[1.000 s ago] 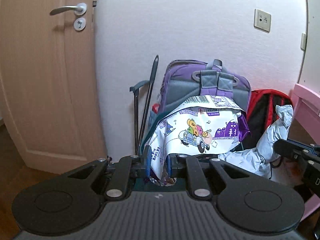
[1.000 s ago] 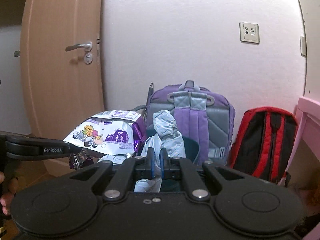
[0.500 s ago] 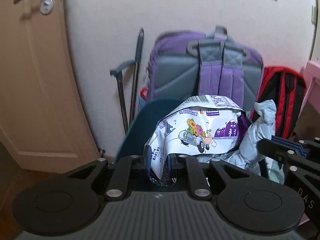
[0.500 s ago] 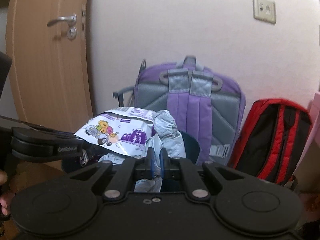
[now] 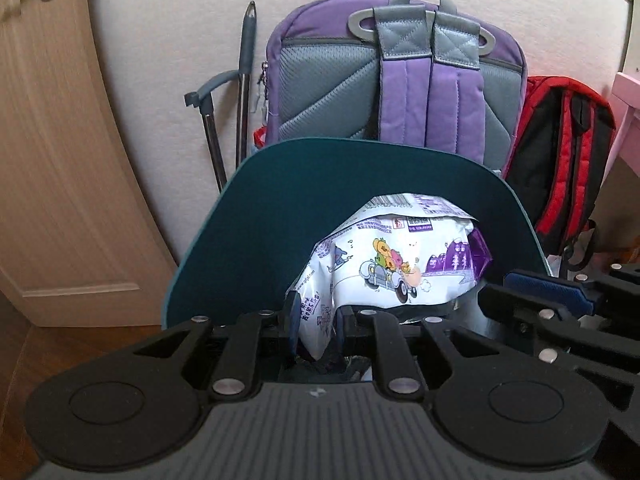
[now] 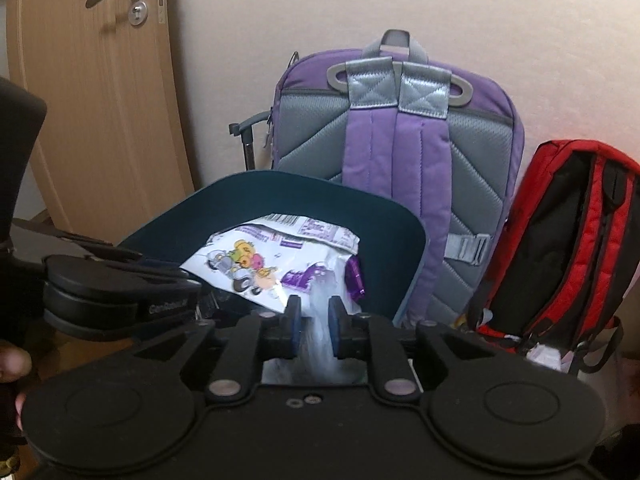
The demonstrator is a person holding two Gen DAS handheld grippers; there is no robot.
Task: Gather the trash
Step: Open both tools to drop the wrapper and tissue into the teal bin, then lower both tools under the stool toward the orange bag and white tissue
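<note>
A dark teal bin [image 5: 260, 184] stands open below both grippers, in front of the backpacks. A white snack bag with a cartoon car [image 5: 400, 264] hangs inside the bin's rim. My left gripper [image 5: 318, 322] is still pinching its lower corner, and its jaws are starting to open. In the right wrist view the same bag [image 6: 260, 264] lies within the bin [image 6: 280, 178]. My right gripper [image 6: 313, 320] is opening, and a crumpled grey-white wrapper [image 6: 320, 336], blurred, sits loose between its parted pads over the bin.
A purple backpack [image 5: 400, 80] and a red backpack [image 5: 560, 160] lean on the wall behind the bin. A grey long-handled tool [image 5: 244, 80] stands left of them, beside a wooden door [image 5: 60, 160]. Pink furniture [image 5: 628, 92] is at the right edge.
Both grippers moved forward and down until the teal bin came under them. The snack bag now hangs inside the rim. The right jaws have spread and the grey wrapper has dropped lower.
</note>
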